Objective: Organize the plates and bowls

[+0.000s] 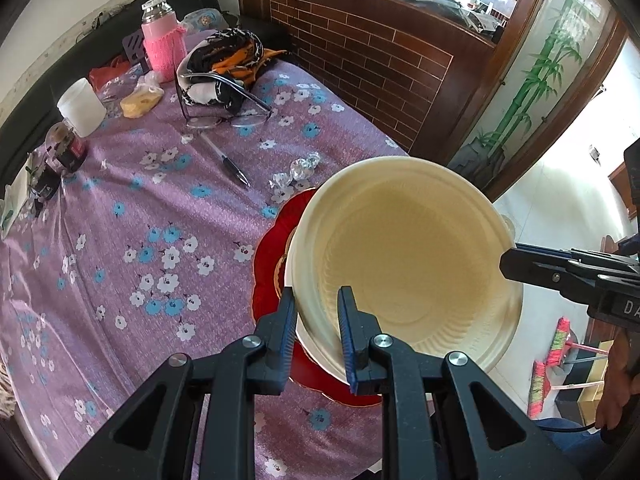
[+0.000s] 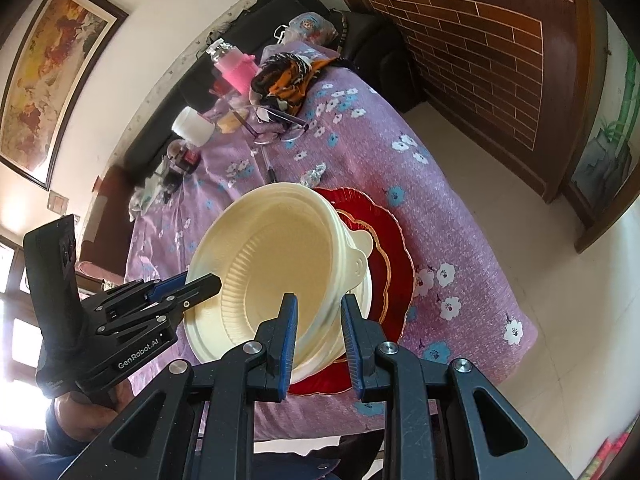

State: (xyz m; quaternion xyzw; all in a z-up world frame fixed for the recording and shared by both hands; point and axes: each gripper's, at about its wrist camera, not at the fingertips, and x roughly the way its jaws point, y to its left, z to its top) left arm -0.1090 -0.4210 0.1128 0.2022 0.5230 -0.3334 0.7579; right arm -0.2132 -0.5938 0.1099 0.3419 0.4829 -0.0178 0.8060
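A cream disposable bowl (image 1: 408, 256) is held tilted above a red scalloped plate (image 1: 268, 280) with a gold ring, near the table's edge. My left gripper (image 1: 316, 320) is shut on the bowl's near rim, one finger inside and one outside. My right gripper (image 2: 318, 324) is shut on the opposite rim of the same bowl (image 2: 272, 264). The red plate (image 2: 392, 264) lies on the purple cloth, and a white dish lies on it under the bowl. Each gripper shows in the other's view, the right one (image 1: 516, 264) and the left one (image 2: 208, 282).
The purple flowered tablecloth (image 1: 140, 220) also carries a pen (image 1: 228, 162), glasses (image 1: 228, 116), foil wrappers (image 1: 296, 172), a pink-sleeved flask (image 1: 162, 40), a white jar (image 1: 82, 106), a dark bottle (image 1: 66, 148) and a folded scarf (image 1: 224, 60). A brick-pattern wooden counter (image 1: 380, 60) stands behind.
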